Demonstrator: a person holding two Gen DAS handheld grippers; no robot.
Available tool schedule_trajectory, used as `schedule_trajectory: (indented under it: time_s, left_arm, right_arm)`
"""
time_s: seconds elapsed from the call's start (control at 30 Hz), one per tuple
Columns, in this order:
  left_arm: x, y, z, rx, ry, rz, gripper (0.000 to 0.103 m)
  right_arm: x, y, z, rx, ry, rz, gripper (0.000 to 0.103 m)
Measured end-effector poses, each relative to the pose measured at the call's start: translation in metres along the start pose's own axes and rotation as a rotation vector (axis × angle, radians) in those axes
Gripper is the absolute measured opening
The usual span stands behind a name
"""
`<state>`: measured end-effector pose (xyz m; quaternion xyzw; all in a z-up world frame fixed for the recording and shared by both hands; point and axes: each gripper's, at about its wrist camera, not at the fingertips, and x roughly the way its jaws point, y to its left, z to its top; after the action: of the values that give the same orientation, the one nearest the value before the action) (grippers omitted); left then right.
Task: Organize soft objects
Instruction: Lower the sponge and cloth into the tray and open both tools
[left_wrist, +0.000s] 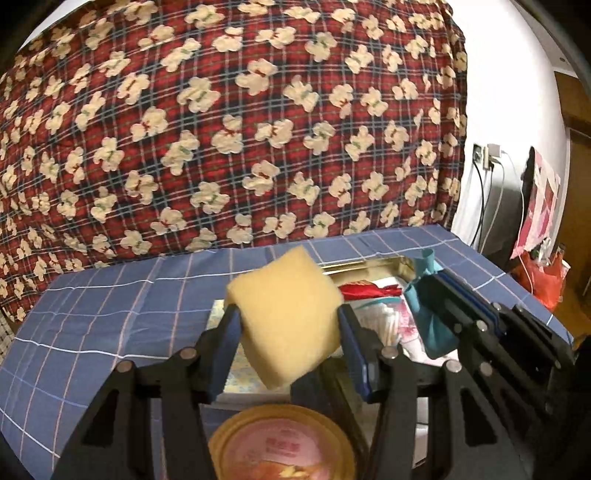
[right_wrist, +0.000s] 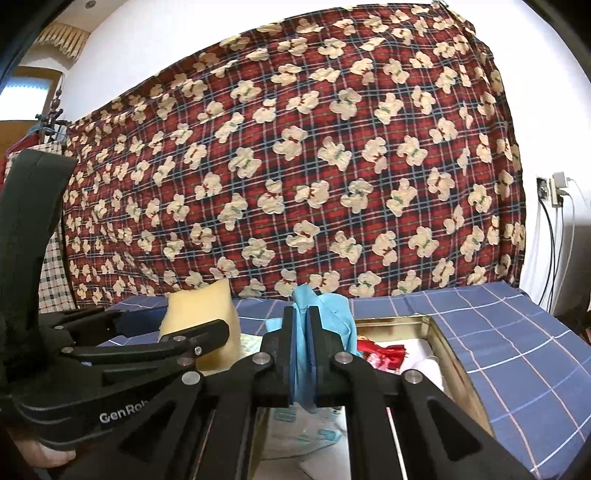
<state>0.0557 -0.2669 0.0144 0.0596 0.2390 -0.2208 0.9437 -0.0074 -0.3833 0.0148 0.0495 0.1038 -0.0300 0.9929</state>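
Observation:
My left gripper (left_wrist: 288, 325) is shut on a pale yellow sponge (left_wrist: 286, 310), held tilted above the table; the same sponge (right_wrist: 201, 314) shows at the left of the right wrist view. My right gripper (right_wrist: 302, 325) is shut on a crumpled blue cloth (right_wrist: 325, 314), which sticks up past the fingertips. In the left wrist view the right gripper (left_wrist: 443, 291) holds that teal-blue cloth (left_wrist: 424, 295) at the right. Both grippers hover over a gold-rimmed tin box (right_wrist: 439, 332) that holds soft items, among them a red satin piece (right_wrist: 384, 352) and white packets (left_wrist: 384, 317).
The table wears a blue checked cloth (left_wrist: 110, 314). Behind it hangs a red plaid sheet with cream bears (left_wrist: 240, 122). A round gold lid with a pink label (left_wrist: 284, 446) lies near the front. Wall sockets with cables (left_wrist: 487, 158) and a red bag (left_wrist: 546, 280) are at the right.

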Motion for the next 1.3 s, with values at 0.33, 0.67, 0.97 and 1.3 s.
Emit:
schedule_trajectory:
  time_s: [0.33, 0.67, 0.97, 1.3]
  left_arm:
    - [0.005, -0.029, 0.002, 0.032, 0.014, -0.043, 0.052]
    - [0.025, -0.06, -0.008, 0.08, 0.091, -0.08, 0.053]
    - [0.033, -0.075, -0.017, 0.123, 0.116, -0.074, 0.057]
    - [0.02, -0.083, -0.026, 0.183, 0.111, -0.077, 0.094]
  right_arm:
    - [-0.004, -0.03, 0.001, 0.03, 0.012, -0.058, 0.006]
    - [0.005, -0.064, -0.006, 0.094, 0.095, -0.133, 0.006]
    - [0.006, -0.08, -0.015, 0.126, 0.137, -0.128, 0.007]
    - [-0.01, -0.087, -0.014, 0.172, 0.106, -0.08, 0.069]
